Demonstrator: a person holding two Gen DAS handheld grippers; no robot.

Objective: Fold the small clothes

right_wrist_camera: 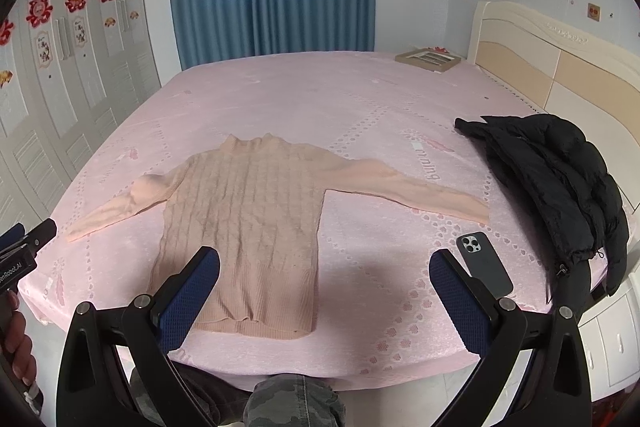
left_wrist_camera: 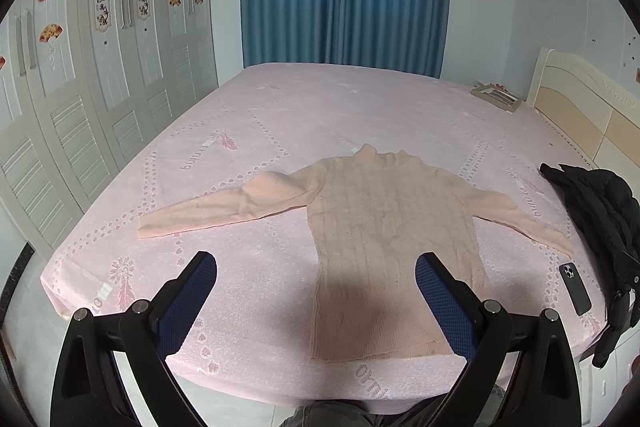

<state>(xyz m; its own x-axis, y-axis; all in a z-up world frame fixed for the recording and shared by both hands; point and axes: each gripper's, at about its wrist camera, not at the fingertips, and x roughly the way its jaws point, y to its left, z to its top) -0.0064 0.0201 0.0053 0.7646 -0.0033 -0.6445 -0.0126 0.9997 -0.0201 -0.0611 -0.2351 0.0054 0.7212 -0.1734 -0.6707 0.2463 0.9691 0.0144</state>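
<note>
Left gripper (left_wrist_camera: 316, 281) hovers above the near edge of the bed (left_wrist_camera: 280, 115), fingers spread wide, nothing held; it looks staged over the hem's left side for a first grab, my read. Pink cable-knit sweater (right_wrist_camera: 244, 219) lies flat face-up near that edge, collar far, hem near, both sleeves stretched out sideways, so it looks laid out ready and no fold made yet. Left sleeve (left_wrist_camera: 208, 213) has a bump at the shoulder; may need smoothing. Right gripper (right_wrist_camera: 324, 283) also hangs above the near edge, jaws released and empty, between the hem and a dark phone (right_wrist_camera: 484, 263). Phone sits just beside the right sleeve (right_wrist_camera: 420, 191) end, apart from it; could snag a sleeve fold. Black puffer jacket (right_wrist_camera: 560, 179) heaped at the right edge, clear of the sweater. Framed item (right_wrist_camera: 430, 59) far right, irrelevant.
</note>
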